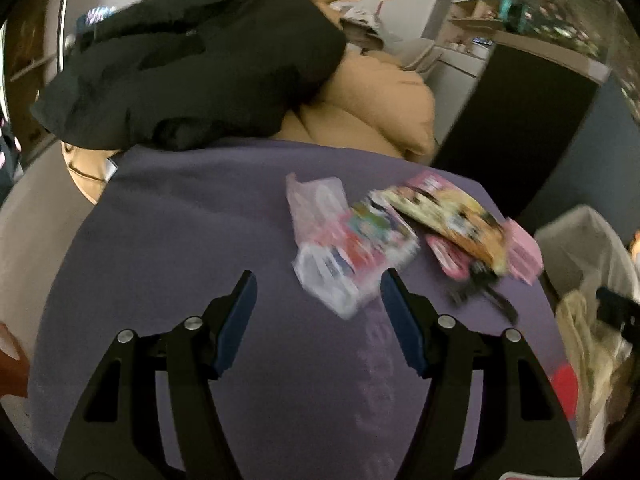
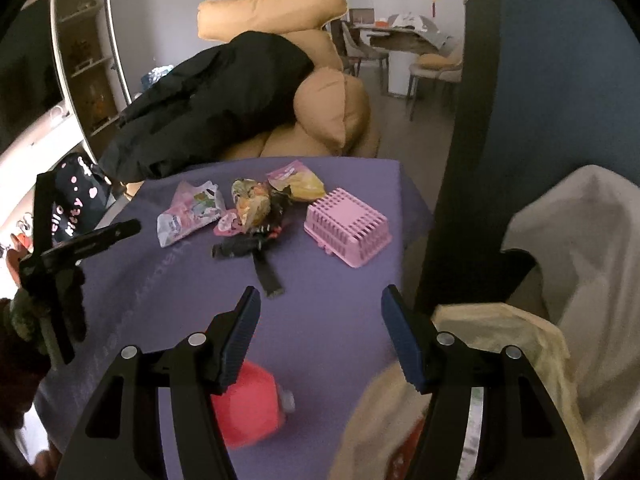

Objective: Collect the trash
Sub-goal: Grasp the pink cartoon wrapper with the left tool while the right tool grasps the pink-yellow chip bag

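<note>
Purple cloth (image 2: 328, 320) covers a table where wrappers (image 2: 192, 212) lie in a loose heap at the centre of the frame, beside a pink basket (image 2: 346, 226). Both the left gripper (image 1: 318, 308) and the right gripper (image 2: 320, 324) hover released, jaws apart, grasping nothing. At lower right sits a white trash bag (image 2: 580, 264).

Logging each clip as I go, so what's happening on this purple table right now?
A person with tongs in each hand is clearing litter from a purple-covered table. Both the left tongs and the right tongs are open and empty. The left tongs point toward a pink snack wrapper; the right tongs hang near a lined trash bin at the table's edge. More wrappers, a black strap, a pink basket and a red object lie on the table.
</note>
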Available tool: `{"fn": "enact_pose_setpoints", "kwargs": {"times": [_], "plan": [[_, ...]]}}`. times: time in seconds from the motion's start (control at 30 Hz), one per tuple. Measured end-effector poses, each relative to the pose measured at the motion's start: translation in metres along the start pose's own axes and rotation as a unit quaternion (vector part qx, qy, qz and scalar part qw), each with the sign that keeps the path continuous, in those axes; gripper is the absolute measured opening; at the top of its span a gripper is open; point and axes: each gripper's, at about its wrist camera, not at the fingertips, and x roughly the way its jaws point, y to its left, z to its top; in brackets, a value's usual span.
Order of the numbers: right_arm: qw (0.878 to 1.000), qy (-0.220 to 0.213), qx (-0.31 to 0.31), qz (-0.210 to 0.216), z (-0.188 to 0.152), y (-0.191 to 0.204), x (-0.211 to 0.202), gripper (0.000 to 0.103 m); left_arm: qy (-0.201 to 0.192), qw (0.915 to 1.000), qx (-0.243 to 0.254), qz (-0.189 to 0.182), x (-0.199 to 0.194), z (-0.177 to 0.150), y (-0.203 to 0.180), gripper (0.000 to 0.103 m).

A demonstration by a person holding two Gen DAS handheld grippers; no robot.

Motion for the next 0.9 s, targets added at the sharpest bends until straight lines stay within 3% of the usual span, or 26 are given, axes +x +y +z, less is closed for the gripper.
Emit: {"fn": "enact_pose_setpoints", "kwargs": {"times": [0.27,0.33,0.37,0.4,0.5,0.67,0.9], "plan": [[0.999,0.024,-0.035,-0.028,0.038,0.012,0.040,0.059,0.057,0.9982,0.015,-0.013,0.063,0.030,0.005,0.060],[0.998,0.025,-0.045,-0.019,0.050,0.014,0.045,0.059,0.067,0.9974,0.022,-0.014,0.069,0.029,0.002,0.050],[0.998,0.026,-0.049,-0.007,0.056,0.016,0.048,0.059,0.069,0.9971,0.031,-0.010,0.068,0.028,-0.002,0.031],[0.998,0.027,-0.057,0.015,0.065,0.019,0.054,0.059,0.080,0.9962,0.033,-0.014,0.069,0.026,-0.003,0.021],[0.996,0.026,-0.079,0.036,0.085,0.029,0.070,0.059,0.092,0.9947,0.027,-0.036,0.060,0.016,-0.006,0.013],[0.995,0.042,-0.083,0.027,0.118,0.037,0.121,0.059,0.101,0.9926,0.036,-0.057,0.035,-0.006,-0.007,0.013],[0.988,0.121,-0.097,-0.014,0.137,0.037,0.201,0.058,0.117,0.9887,0.022,-0.091,0.017,-0.024,0.007,0.013]]}}
